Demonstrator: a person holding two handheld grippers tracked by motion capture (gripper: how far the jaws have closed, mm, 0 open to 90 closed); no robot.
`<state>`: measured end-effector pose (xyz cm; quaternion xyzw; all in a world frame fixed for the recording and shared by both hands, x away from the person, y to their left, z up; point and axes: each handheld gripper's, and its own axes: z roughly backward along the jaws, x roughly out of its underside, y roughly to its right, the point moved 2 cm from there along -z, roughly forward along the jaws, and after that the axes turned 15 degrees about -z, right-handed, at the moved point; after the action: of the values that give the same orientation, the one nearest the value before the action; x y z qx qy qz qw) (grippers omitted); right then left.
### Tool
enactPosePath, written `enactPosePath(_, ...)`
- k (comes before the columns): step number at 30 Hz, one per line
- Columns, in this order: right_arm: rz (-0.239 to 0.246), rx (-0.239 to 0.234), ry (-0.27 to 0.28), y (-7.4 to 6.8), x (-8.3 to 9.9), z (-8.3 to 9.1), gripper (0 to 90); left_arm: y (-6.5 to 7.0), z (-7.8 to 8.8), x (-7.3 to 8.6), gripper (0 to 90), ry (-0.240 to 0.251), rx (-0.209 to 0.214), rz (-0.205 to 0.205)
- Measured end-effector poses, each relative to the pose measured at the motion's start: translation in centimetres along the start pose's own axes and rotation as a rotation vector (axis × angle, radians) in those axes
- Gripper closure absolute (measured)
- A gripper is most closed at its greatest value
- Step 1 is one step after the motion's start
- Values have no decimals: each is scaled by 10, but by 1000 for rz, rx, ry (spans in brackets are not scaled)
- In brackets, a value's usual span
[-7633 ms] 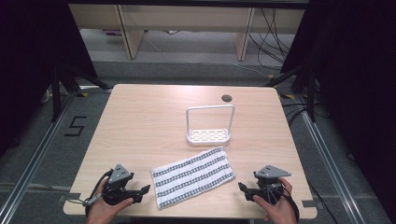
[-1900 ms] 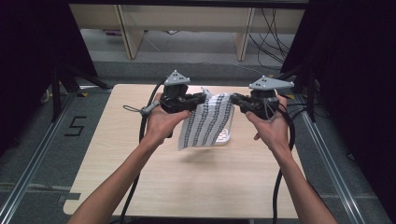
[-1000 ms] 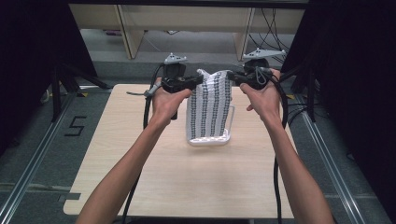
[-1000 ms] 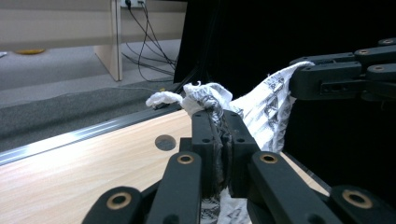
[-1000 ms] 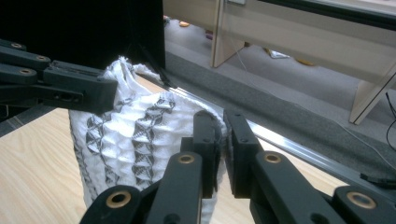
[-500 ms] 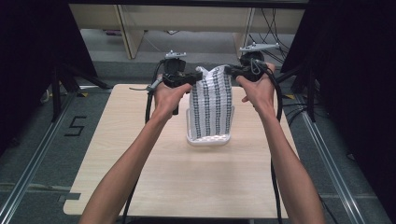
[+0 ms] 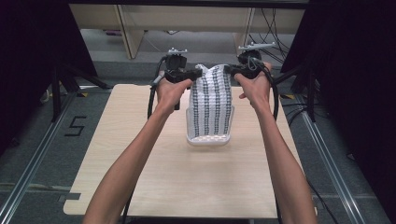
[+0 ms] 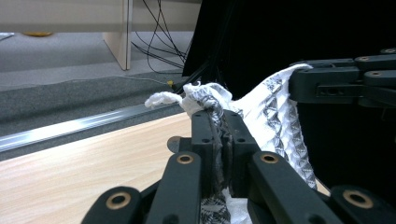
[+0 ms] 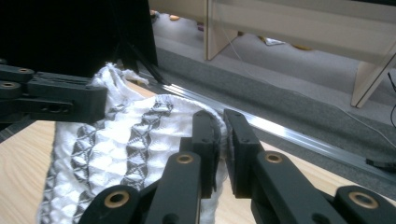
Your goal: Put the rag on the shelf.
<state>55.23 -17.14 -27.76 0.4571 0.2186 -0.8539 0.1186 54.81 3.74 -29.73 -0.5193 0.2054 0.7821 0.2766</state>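
Table (image 7: 140,186), cloth (image 7: 212,107) perhaps masking rack (image 7: 208,140)

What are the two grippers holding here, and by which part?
Both hold the patterned towel by its far corners: the left gripper pinches one, the right gripper the other, and it hangs over the white rack.

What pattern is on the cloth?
White cloth with dark grey diamond-patterned stripes; right gripper view shows it best.
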Motion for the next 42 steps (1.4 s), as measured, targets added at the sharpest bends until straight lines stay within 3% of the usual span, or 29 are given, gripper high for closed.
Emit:
enactPosePath(8,-8,30,-23,5,2,-19,834,-8,-14,9,839,-39,1,18)
enactPosePath(13,-29,52,-45,11,9,-32,823,-11,-23,18,831,-71,2,19)
enactPosePath(17,-20,64,-61,16,16,-39,819,-12,-32,27,830,-88,4,39)
enactPosePath(18,-38,73,-73,17,19,-40,819,-13,-34,29,829,-94,5,43)
enactPosePath(24,-34,89,-105,21,27,-48,814,-16,-41,40,820,-130,34,63)
enactPosePath(25,-55,90,-113,20,31,-51,814,-17,-41,42,815,-142,36,56)
enactPosePath(27,-48,95,-131,22,34,-54,813,-17,-43,45,812,-155,41,51)
enactPosePath(30,-52,102,-141,23,37,-57,810,-17,-45,47,803,-155,44,64)
enactPosePath(39,-44,146,-175,28,44,-63,722,-23,-48,60,706,-197,46,86)
enactPosePath(41,-66,148,-179,28,46,-62,705,-25,-48,62,647,-218,43,93)
enactPosePath(42,-54,146,-171,30,46,-63,697,-26,-48,62,608,-226,39,96)
